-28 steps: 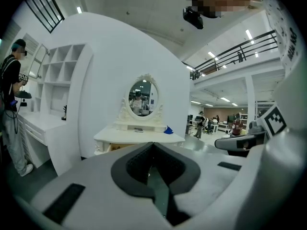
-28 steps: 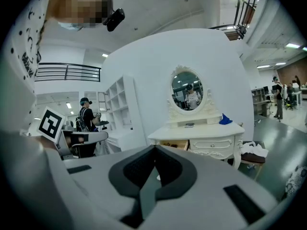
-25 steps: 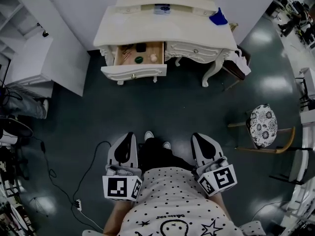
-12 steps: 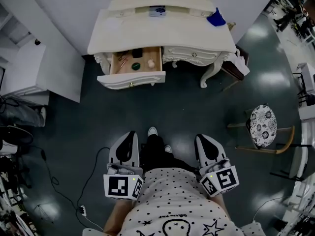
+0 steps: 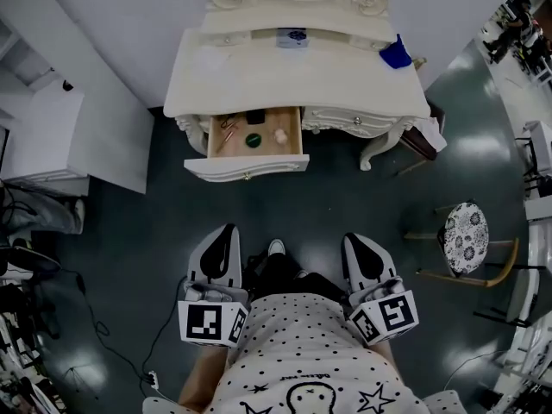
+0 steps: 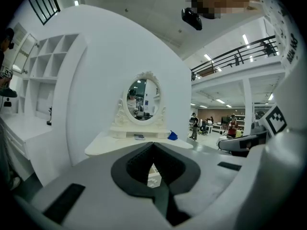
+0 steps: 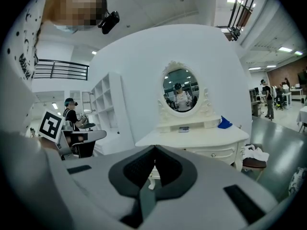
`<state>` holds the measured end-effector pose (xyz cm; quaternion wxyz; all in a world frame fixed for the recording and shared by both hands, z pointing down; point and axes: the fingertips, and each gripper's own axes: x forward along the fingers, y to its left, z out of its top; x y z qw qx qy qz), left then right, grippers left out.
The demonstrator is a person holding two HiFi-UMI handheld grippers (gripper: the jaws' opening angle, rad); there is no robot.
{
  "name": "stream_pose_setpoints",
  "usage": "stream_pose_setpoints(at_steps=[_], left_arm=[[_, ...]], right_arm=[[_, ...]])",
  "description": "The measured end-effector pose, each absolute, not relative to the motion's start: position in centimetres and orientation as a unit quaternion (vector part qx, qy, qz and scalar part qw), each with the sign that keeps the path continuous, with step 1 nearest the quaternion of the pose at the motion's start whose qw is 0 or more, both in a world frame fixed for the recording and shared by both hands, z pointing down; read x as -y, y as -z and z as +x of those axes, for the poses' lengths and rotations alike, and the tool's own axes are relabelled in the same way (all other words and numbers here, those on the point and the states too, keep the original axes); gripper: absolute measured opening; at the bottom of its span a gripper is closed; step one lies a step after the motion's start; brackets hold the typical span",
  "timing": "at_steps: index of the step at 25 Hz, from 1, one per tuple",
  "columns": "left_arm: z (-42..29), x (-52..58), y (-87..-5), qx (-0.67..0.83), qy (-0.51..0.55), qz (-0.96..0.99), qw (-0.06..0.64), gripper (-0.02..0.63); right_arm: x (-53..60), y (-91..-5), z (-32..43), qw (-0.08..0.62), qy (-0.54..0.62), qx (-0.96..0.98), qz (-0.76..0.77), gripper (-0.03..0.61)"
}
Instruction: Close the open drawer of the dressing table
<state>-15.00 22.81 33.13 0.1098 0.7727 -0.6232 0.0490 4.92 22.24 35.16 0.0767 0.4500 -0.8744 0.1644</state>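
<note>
The white dressing table (image 5: 293, 72) stands against the far wall, also seen in the left gripper view (image 6: 139, 145) and the right gripper view (image 7: 192, 139). Its left drawer (image 5: 250, 164) is pulled out, with several small items on its wooden bottom. Both grippers are held low in front of the person, well short of the table across a stretch of floor. The left gripper (image 5: 228, 228) (image 6: 153, 143) is shut with nothing in it. The right gripper (image 5: 353, 238) (image 7: 154, 147) also has its jaws together and empty. Both point toward the table.
A stool with a patterned seat (image 5: 466, 238) stands at the right. A white shelf unit (image 5: 43, 136) is left of the table. A cable (image 5: 159, 335) trails on the dark floor at lower left. A blue object (image 5: 396, 54) lies on the tabletop; cloth (image 5: 431, 132) hangs by its right legs.
The person has stepped forward, and both grippers have come closer to the table. The drawer is still open and both grippers stay shut.
</note>
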Motion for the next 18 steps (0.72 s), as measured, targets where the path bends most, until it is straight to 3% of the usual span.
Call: stream_pose_setpoints(at_steps=[18], left_arm=[[-16.7,-16.8,-35.4,0.652,-0.069,0.743,0.136,0.012]], right_arm=[[-14.6,-37.5,4.4,0.092,-0.188,0.876,0.434,0.009]])
